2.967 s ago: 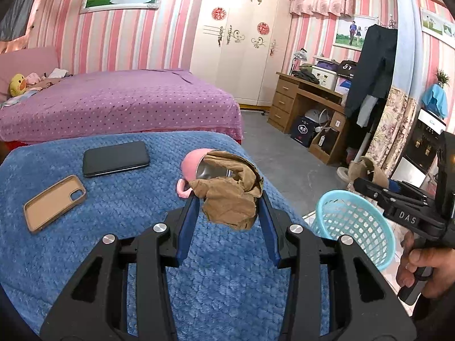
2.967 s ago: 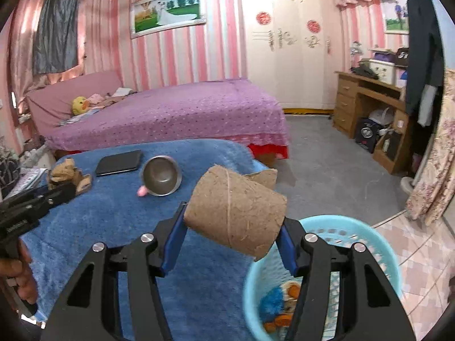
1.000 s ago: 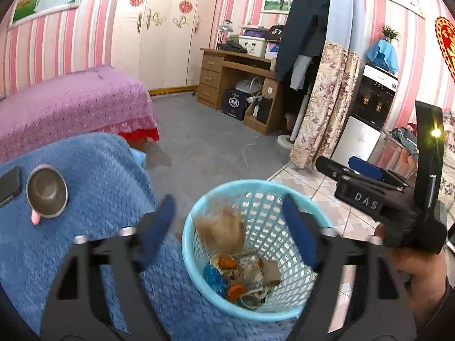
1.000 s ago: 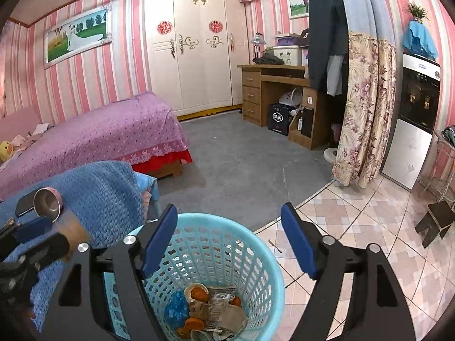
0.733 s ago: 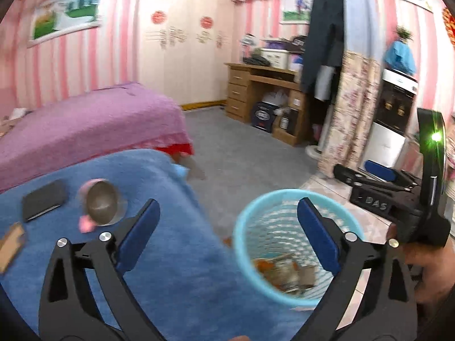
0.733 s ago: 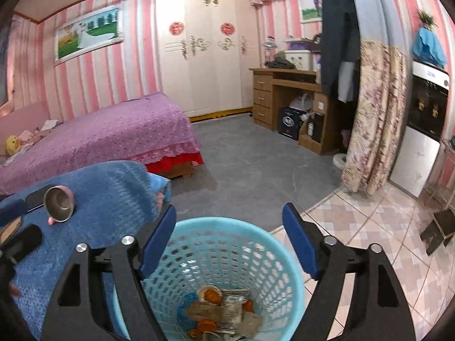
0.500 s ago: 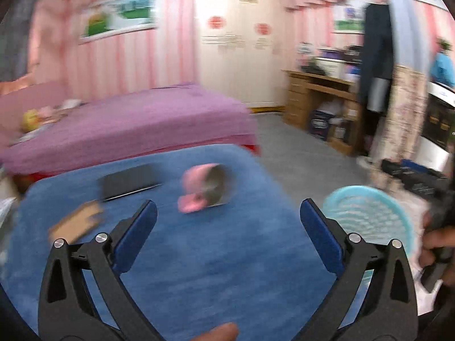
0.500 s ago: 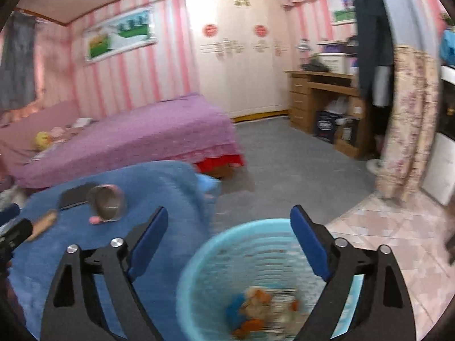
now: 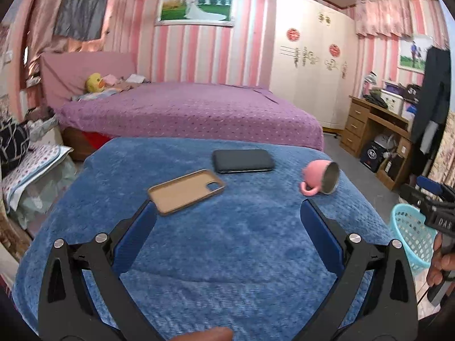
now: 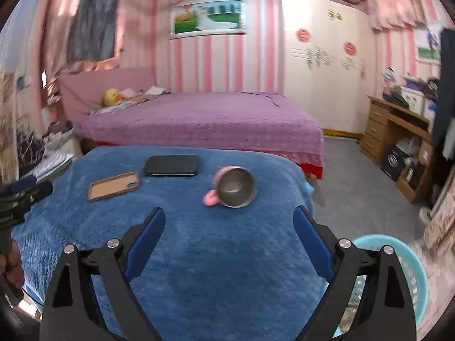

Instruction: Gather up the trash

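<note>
Spanning the lower half of both views, a blue fuzzy blanket covers a raised surface with rounded far corners. Left gripper: jaws wide apart, nothing between the blue pads, only bare blanket beneath. Right gripper: jaws spread wide and empty, over an equally bare stretch of blanket. Ahead of the left jaws and slightly to their left lies a tan phone case, flat, rectangular, hollow side up; beyond it, just apart, a black phone, smooth and slab-shaped. Ahead and to the right of those jaws a pink mug lies on its side near the blanket's right edge, its metal-lined mouth turned right; in the right wrist view the mug sits straight ahead of the jaws, mouth toward the camera. A light blue plastic basket, round with lattice walls, stands on the floor off the blanket's right edge, beside and below the right jaw; its contents are hidden. Grey floor lies open beyond it.
</note>
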A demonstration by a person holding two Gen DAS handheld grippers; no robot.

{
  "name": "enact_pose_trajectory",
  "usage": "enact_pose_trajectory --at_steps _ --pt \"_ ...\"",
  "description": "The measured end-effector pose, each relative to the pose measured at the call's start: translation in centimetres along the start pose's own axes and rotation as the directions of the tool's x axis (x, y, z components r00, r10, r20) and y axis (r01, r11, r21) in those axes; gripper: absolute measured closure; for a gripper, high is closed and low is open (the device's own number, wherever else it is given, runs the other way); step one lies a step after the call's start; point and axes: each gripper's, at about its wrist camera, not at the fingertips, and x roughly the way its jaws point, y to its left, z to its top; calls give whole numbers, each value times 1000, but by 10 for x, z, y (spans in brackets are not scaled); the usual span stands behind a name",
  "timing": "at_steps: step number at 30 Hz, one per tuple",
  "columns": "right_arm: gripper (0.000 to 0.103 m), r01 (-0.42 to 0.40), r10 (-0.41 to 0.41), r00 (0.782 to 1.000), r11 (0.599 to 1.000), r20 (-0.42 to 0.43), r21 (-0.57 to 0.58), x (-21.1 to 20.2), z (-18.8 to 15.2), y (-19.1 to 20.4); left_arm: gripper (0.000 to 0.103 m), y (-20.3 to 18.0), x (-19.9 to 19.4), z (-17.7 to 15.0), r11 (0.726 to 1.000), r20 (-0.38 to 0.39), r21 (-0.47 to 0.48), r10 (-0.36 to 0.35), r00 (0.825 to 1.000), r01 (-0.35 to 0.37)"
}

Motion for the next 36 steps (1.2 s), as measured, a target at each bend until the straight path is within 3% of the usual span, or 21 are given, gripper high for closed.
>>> enact_pose_trajectory --at_steps 4,7,12,15,26,36 --pt "13 -24 23 1000 1000 -7 -16 7 1 23 5 14 0 0 999 23 -29 -24 999 25" --pt "13 -35 35 999 999 -4 -28 9 3 35 5 13 1 1 999 43 -40 7 999 -5" --pt "13 -58 58 998 997 -5 -41 14 5 51 5 2 -1 -3 998 92 51 32 995 -37" --pt "13 -65 65 998 997 -6 -47 14 5 54 5 2 3 -4 996 79 69 45 996 -50" --pt "13 -47 47 999 999 -9 -18 3 1 35 5 12 6 -1 999 47 5 53 997 -53" --pt "13 -37 37 999 999 -3 19 -4 1 16 5 -3 12 -1 998 44 22 56 997 -57"
